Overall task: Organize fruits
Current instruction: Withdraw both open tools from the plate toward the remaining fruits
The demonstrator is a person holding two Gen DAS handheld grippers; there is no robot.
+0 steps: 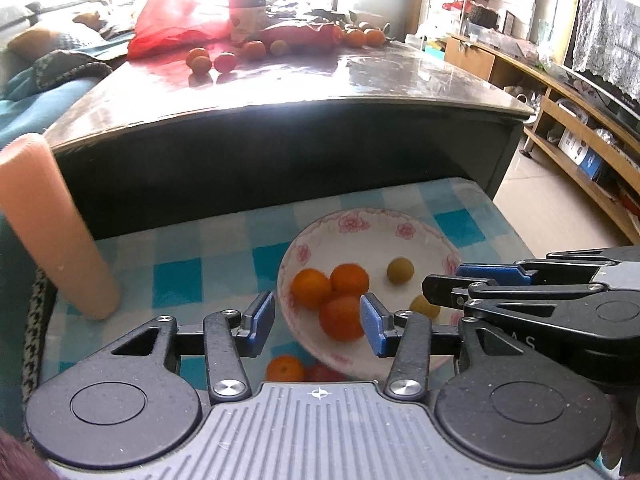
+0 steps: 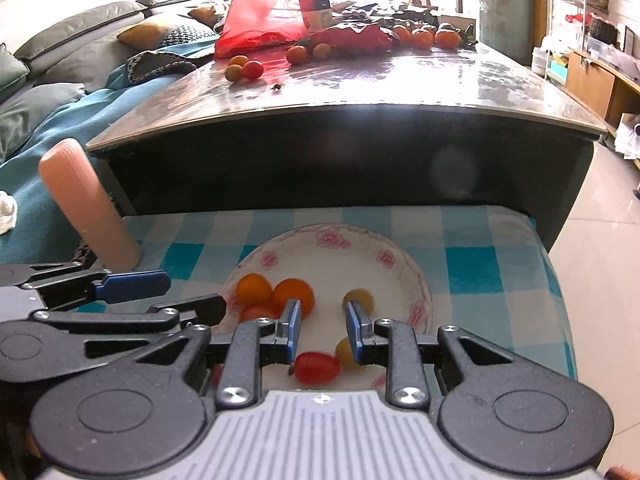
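Both the left tool (image 1: 318, 322) and right tool (image 2: 323, 330) hang spread apart, empty, above the bowl (image 2: 400, 252); the red tomato (image 2: 316, 367) should be gripped gently.

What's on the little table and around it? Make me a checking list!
Surface: blue checked cloth.
Job's things: flowered bowl holding three orange fruits, two yellow ones and a red tomato; one more orange fruit outside the bowl.
Clutter: pink cylinder at the cloth's edge.
Grippers: left gripper and right gripper open over the bowl, holding nothing.
Cables: nothing seen.
Surroundings: dark table with more fruit and a red bag; sofa.
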